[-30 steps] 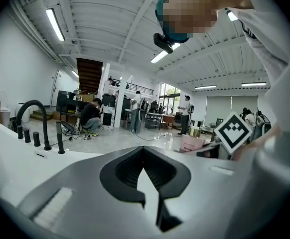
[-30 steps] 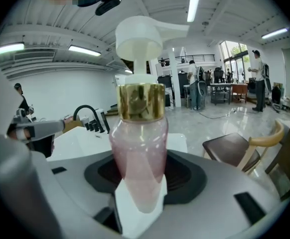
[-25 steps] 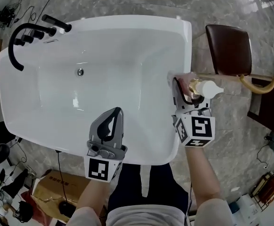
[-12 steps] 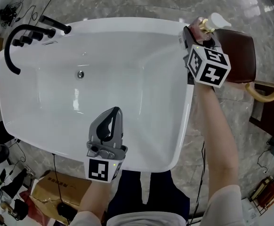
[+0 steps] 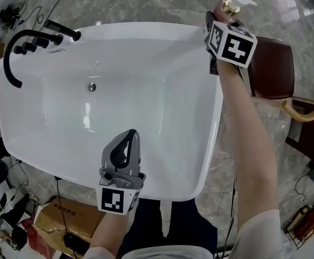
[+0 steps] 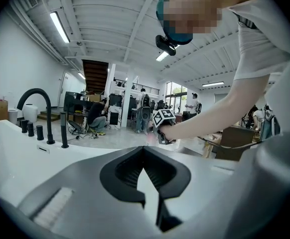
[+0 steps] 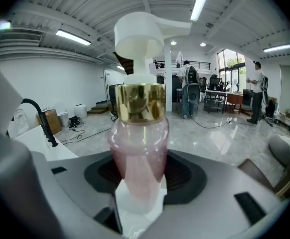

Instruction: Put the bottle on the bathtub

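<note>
While the left gripper [image 5: 128, 142] hangs low over the near rim of the bathtub [image 5: 146, 28], at about 6 o'clock in the head view, the right gripper [image 5: 220, 16] is stretched out on a long arm to the tub's far right corner, at about 1 o'clock. That is where the bottle [image 5: 233, 2] is: clamped upright between the right jaws, over the corner of the rim. From where I stand I cannot say whether its base touches the white edge.

Seen along the right gripper [image 7: 140, 185], the bottle [image 7: 139, 148] is clear-walled and holds a pale pink liquid that fills the body up to the shoulder. Above it sit a shiny gold collar and a white pump head (its spout points to 3 o'clock in that view). Both jaws press against the lower body of the bottle.

The left gripper [image 6: 144, 169] has its jaws drawn together, tips meeting, with only a thin slit of white tub showing behind them.

Inside the tub, the white basin shows a small round drain [image 5: 92, 85] toward 10 o'clock. A black curved faucet [image 5: 15, 53] with a row of black knobs stands on the rim at the far left end. A brown chair [image 5: 270, 63] stands just beside the tub's right side, at 2 o'clock, and a cardboard box [image 5: 65, 215] lies on the floor at 7 o'clock.
</note>
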